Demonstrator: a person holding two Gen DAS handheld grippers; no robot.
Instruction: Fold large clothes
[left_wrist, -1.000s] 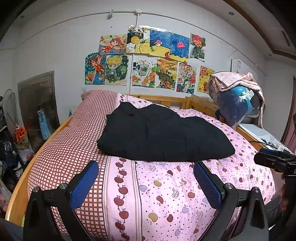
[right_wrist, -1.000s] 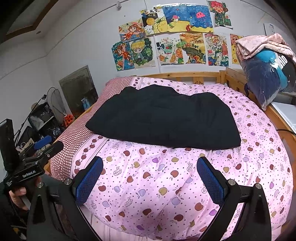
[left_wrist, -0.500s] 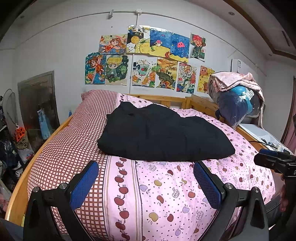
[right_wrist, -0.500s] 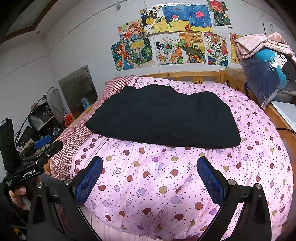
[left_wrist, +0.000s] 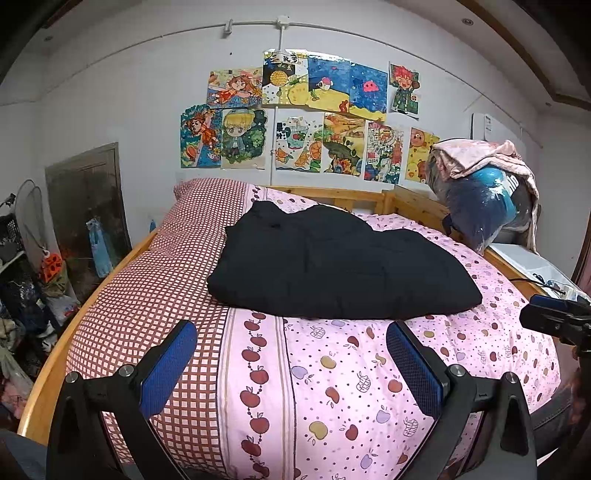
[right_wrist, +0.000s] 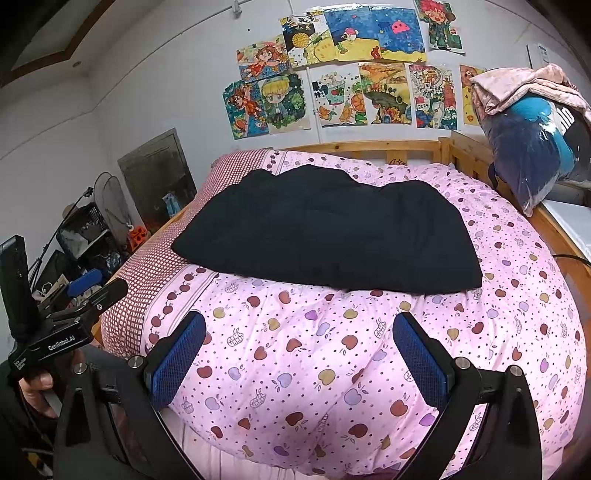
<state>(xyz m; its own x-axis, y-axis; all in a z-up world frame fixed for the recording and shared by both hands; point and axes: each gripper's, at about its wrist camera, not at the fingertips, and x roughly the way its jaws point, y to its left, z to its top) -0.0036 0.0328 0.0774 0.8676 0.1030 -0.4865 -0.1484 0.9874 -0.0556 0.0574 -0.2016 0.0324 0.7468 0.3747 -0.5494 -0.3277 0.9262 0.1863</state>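
Currently, the black garment (left_wrist: 332, 266) lies folded flat on the middle of the bed (left_wrist: 332, 369), resting on the pink fruit-print quilt (right_wrist: 332, 350), with its left edge over the red checked section (left_wrist: 147, 288). Left tongs (left_wrist: 291, 354): spread wide, holding nothing, positioned at the foot of the bed, apart from the garment. Right tongs (right_wrist: 299, 350): likewise spread wide and holding nothing, near the garment's front edge but not touching it. Drawings (left_wrist: 306, 118) cover the wall behind the headboard.

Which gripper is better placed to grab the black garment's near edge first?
Neither clearly: left gripper and right gripper are both open, short of the black garment.
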